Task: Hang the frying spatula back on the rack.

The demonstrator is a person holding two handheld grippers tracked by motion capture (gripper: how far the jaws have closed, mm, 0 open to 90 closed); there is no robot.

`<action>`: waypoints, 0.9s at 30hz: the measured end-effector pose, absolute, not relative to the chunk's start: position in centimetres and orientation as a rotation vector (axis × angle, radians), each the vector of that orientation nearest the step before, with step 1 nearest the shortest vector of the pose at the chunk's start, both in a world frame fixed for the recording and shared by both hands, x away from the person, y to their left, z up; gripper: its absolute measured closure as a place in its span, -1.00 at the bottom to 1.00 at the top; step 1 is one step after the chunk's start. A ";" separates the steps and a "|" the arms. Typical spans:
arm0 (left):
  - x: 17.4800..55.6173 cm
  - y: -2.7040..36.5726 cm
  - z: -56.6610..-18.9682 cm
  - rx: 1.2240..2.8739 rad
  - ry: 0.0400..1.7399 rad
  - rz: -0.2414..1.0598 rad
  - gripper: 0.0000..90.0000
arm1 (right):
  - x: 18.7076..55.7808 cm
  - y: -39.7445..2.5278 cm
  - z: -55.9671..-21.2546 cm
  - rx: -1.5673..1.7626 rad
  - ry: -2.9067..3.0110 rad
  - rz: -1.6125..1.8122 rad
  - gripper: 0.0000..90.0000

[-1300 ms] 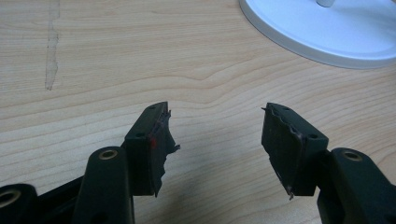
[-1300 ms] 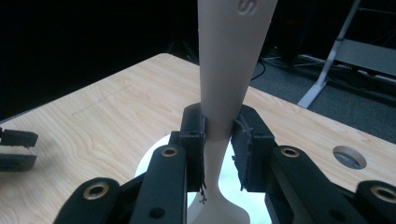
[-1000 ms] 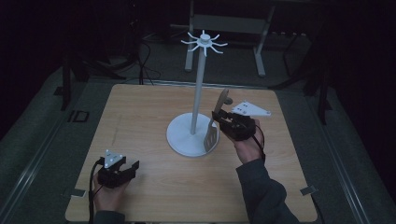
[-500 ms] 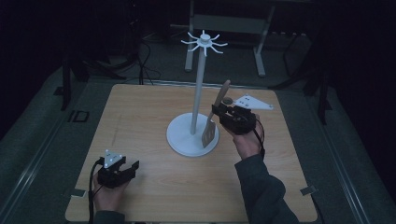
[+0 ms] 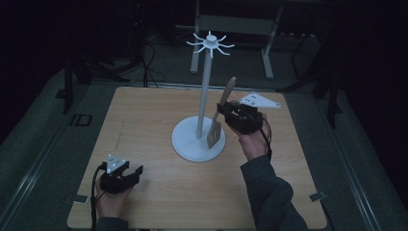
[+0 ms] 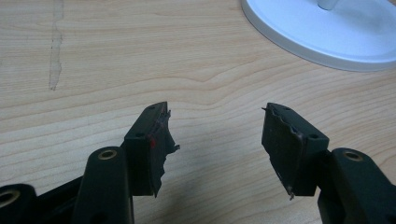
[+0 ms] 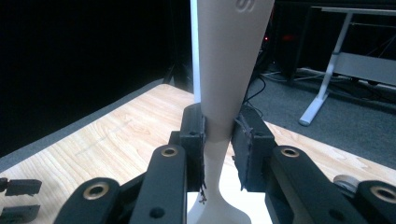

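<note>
Right gripper (image 5: 225,117) — pinching the wooden spatula (image 5: 219,115) — has lifted it higher; left gripper (image 6: 215,140) stays spread.

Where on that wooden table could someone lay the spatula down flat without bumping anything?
Bare wood runs along the table's left side, from the far edge down to the left gripper, and along the near edge between the two forearms. It is crowded at the middle right, where the white stand, the spatula and the right gripper sit together.

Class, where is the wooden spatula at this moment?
In the high view the wooden spatula is right of centre, gripped by the right gripper, its blade hanging over the white stand's base.
</note>
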State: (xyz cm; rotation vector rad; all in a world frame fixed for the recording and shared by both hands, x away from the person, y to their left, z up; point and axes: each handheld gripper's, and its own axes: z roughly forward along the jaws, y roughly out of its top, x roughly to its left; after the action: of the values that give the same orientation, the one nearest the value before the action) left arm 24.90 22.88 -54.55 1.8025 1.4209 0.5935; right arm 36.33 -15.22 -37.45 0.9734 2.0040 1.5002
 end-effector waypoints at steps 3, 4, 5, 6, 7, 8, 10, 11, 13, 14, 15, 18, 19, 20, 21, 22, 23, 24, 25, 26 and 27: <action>24.9 22.9 -54.6 1.802 1.422 0.593 -0.07 | 36.4 -15.2 -37.1 0.972 1.998 1.503 0.66; 24.9 22.9 -54.6 1.802 1.423 0.594 -0.07 | 36.5 -15.2 -37.0 0.971 1.997 1.503 0.66; 24.9 22.9 -54.6 1.803 1.426 0.595 -0.07 | 36.5 -15.2 -36.9 0.973 1.997 1.504 0.66; 24.9 22.9 -54.6 1.803 1.428 0.594 -0.07 | 36.5 -15.2 -36.8 0.970 1.996 1.504 0.66; 24.9 22.9 -54.6 1.801 1.431 0.594 -0.07 | 36.6 -15.2 -36.7 0.970 1.995 1.505 0.66; 24.9 23.0 -54.6 1.800 1.431 0.593 -0.07 | 36.6 -15.2 -36.6 0.970 1.995 1.503 0.66; 24.9 23.0 -54.6 1.798 1.432 0.593 -0.07 | 36.6 -15.2 -36.5 0.968 1.995 1.501 0.66; 24.9 23.0 -54.6 1.798 1.432 0.594 -0.07 | 36.7 -15.1 -36.4 0.965 1.994 1.501 0.66; 24.9 23.0 -54.6 1.799 1.433 0.592 -0.07 | 36.7 -15.1 -36.2 0.966 1.993 1.502 0.66; 24.9 23.0 -54.6 1.799 1.433 0.593 -0.07 | 36.7 -15.1 -36.2 0.969 1.991 1.505 0.66; 24.9 23.0 -54.6 1.799 1.433 0.594 -0.07 | 36.8 -15.1 -36.1 0.966 1.990 1.507 0.66; 24.9 23.0 -54.6 1.798 1.436 0.594 -0.07 | 36.9 -15.1 -35.9 0.968 1.992 1.509 0.66; 24.9 23.0 -54.6 1.798 1.436 0.593 -0.07 | 36.9 -15.1 -35.8 0.967 1.993 1.506 0.66; 24.9 23.0 -54.6 1.798 1.436 0.592 -0.07 | 36.9 -15.1 -35.8 0.965 1.992 1.504 0.66; 24.9 23.0 -54.6 1.799 1.438 0.592 -0.07 | 37.0 -15.0 -35.7 0.963 1.992 1.505 0.66; 25.0 23.0 -54.6 1.798 1.439 0.592 -0.07 | 37.0 -15.0 -35.6 0.964 1.991 1.503 0.66; 25.0 23.0 -54.6 1.798 1.439 0.591 -0.07 | 37.0 -15.0 -35.5 0.962 1.991 1.502 0.66; 25.0 23.0 -54.6 1.799 1.439 0.590 -0.07 | 37.0 -15.0 -35.4 0.959 1.987 1.502 0.66; 25.0 23.0 -54.6 1.799 1.439 0.590 -0.07 | 37.0 -15.0 -35.3 0.963 1.986 1.503 0.66; 25.0 23.0 -54.6 1.799 1.439 0.589 -0.07 | 37.1 -15.0 -35.2 0.961 1.984 1.504 0.66; 25.0 23.0 -54.6 1.799 1.438 0.590 -0.07 | 37.1 -14.9 -35.0 0.962 1.984 1.505 0.66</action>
State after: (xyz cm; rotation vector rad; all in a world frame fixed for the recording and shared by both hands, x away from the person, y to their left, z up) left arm 24.96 22.99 -54.64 1.7991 1.4385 0.5896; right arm 37.14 -14.93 -35.04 0.9623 1.9838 1.5051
